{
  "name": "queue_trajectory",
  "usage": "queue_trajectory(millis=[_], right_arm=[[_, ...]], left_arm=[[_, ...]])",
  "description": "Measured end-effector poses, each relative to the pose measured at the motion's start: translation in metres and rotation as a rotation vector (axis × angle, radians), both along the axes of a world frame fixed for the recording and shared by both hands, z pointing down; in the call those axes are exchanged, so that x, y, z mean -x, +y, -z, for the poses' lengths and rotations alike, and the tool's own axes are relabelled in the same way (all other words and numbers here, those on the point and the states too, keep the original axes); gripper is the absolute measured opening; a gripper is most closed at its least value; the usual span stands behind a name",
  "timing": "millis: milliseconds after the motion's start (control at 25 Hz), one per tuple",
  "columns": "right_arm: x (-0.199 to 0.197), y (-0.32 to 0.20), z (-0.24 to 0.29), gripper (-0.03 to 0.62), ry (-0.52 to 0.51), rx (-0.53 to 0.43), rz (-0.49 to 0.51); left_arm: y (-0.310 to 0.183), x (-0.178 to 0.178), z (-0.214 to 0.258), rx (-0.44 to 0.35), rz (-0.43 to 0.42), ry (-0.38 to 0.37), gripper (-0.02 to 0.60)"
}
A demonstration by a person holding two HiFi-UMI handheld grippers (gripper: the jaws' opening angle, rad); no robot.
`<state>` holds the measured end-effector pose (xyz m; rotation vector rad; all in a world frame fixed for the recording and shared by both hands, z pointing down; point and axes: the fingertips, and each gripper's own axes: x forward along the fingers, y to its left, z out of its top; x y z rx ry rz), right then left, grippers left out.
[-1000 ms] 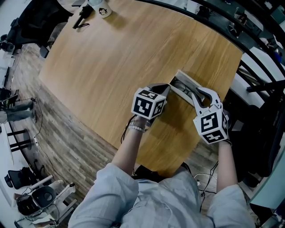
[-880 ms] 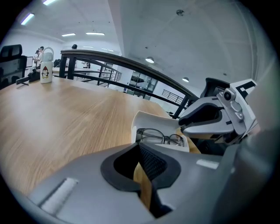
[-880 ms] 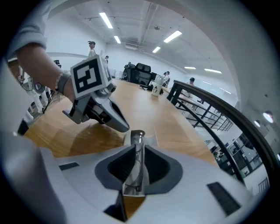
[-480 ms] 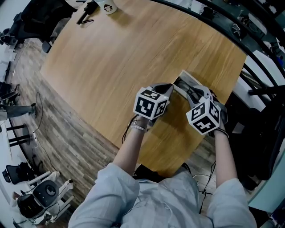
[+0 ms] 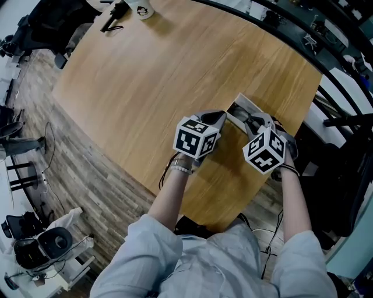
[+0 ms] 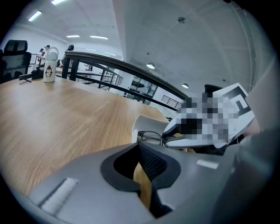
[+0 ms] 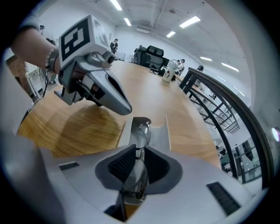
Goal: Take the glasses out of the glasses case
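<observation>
- Overhead, in the head view, a pale, grained wooden table point(image 5: 163, 75) is seen. A white oblong glasses case point(image 5: 239, 103) lies open near its right edge, slanted from upper left to lower right. Thin dark-rimmed glasses point(image 5: 247, 116) are laid inside it. The left gripper point(image 5: 220, 116) is held just beside the case's left end, and contact cannot be told. The right gripper point(image 5: 256, 122) is lowered into the case. A white flask point(image 5: 141, 7) with a penguin print is stood at the far edge, well apart.
- Next, in the left gripper view, the ribbed black pads are brought together at the tips with nothing between them. One round clear lens is seen beyond, partly covered by the right gripper.
- Lastly, in the right gripper view, the jaws have just been closing and are clamped on the glasses. The long axis of the glasses is run along the case, away from the gripper. A curved black metal railing point(image 7: 218, 113) is seen past the table.
</observation>
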<state>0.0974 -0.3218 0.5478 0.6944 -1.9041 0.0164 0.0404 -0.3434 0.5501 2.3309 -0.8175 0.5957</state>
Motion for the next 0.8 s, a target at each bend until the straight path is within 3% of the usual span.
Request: queue_trajectory(millis=[280, 600, 800], right_arm=[[-0.002, -0.004, -0.001, 0.023, 0.043, -0.048, -0.015], [-0.001, -0.008, 0.007, 0.012, -0.004, -0.129, -0.069], [-0.001, -0.005, 0.017, 0.014, 0.001, -0.157, -0.064]], left_arm=[[0.000, 0.001, 0.000, -0.004, -0.002, 0.002, 0.003], [0.003, 0.005, 0.004, 0.018, 0.013, 0.041, 0.003], [0.010, 0.010, 0.006, -0.007, 0.003, 0.016, 0.003]])
